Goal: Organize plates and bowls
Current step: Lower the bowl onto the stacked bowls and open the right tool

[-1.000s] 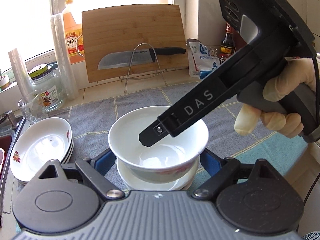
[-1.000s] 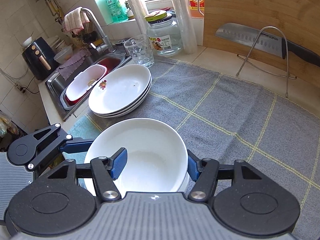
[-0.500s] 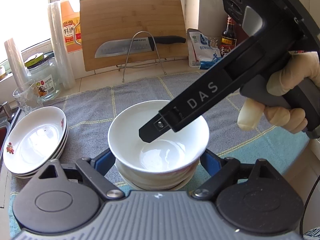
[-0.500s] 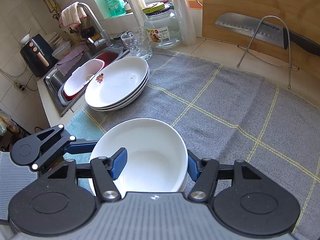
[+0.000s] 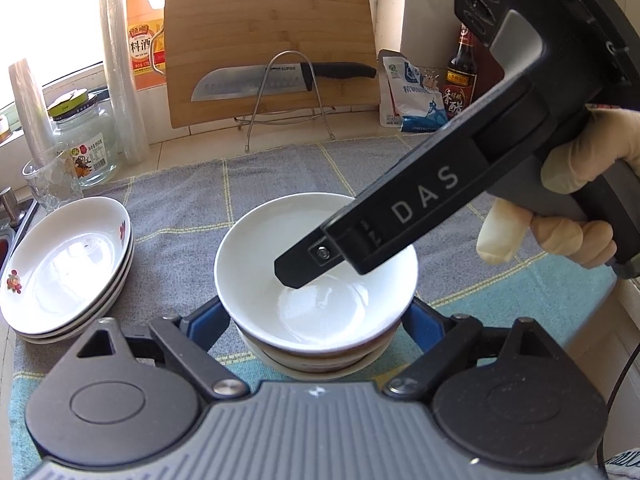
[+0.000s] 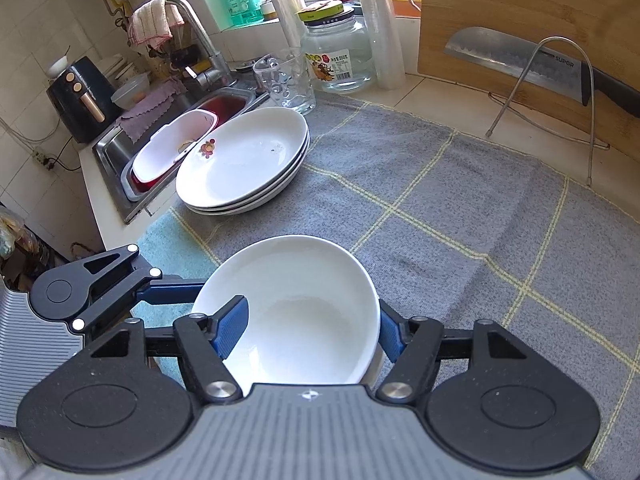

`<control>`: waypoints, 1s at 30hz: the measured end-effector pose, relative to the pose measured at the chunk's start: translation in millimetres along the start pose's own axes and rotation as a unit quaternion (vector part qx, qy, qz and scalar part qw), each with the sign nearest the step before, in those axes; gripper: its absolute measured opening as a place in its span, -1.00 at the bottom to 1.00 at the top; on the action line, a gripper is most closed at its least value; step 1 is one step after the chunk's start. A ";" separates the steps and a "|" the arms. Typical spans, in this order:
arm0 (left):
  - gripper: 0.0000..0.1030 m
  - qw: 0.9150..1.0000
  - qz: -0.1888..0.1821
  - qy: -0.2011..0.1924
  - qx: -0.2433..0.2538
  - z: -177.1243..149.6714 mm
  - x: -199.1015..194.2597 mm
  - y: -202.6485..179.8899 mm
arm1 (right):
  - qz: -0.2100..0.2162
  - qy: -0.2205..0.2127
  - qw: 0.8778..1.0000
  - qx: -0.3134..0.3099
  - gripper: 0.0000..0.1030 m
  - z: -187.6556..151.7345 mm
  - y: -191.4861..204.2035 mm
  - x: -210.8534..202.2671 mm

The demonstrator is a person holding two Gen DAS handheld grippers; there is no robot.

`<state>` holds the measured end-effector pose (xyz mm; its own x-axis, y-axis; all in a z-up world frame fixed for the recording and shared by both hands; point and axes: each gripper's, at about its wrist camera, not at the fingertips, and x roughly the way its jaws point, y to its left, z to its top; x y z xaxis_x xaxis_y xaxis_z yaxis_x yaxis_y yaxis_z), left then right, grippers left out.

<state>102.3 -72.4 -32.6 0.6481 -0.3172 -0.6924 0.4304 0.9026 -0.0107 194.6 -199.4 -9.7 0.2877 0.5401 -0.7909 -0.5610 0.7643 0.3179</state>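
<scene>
A white bowl (image 5: pixel 260 248) (image 6: pixel 304 280) rests as the top of a short stack of bowls (image 5: pixel 320 362) on the grey checked cloth (image 5: pixel 180 208). My left gripper (image 5: pixel 316 320) straddles the stack, a blue pad close on each side, and its jaws are opening. My right gripper (image 6: pixel 310 332) reaches in from the right. One of its fingers (image 5: pixel 304 264) is inside the bowl and the other is outside the rim. Its jaws are opening off the bowl's wall. A stack of white plates (image 5: pixel 68 264) (image 6: pixel 244 160) with a flower mark lies to the left.
A cutting board (image 5: pixel 268 40) with a knife (image 5: pixel 256 84) on a wire stand leans at the back. A glass jar (image 5: pixel 84 140), a tumbler (image 6: pixel 288 80), bottles and a bag line the wall. The sink (image 6: pixel 168 148) with a red-rimmed basin lies left of the plates.
The top bowl has sunk from above the lower bowls until it nests in the stack. The right gripper's pads have spread a little.
</scene>
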 end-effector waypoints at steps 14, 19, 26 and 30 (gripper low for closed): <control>0.86 1.000 -0.020 0.010 0.006 -9.4 -5.4 8.1 | -0.007 -0.041 0.999 -0.032 0.92 -3.2 3.6 -17.2; 0.86 1.000 -0.019 0.008 -0.001 -13.1 -9.1 13.6 | 0.045 -0.068 0.995 -0.051 0.92 -7.9 11.0 -27.5; 0.89 1.000 -0.023 -0.008 0.006 -16.2 -14.6 15.4 | 0.051 -0.048 0.996 -0.046 0.91 -10.3 5.2 -18.4; 0.90 0.999 -0.029 -0.009 0.022 -17.4 -17.6 13.2 | 0.046 -0.067 0.995 -0.065 0.92 -12.6 3.9 -31.7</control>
<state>85.7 -49.8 -33.1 0.6322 -0.3751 -0.6779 0.4947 0.8689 -0.0195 173.6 -218.0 10.1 0.3254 0.6548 -0.6821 -0.6833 0.6615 0.3091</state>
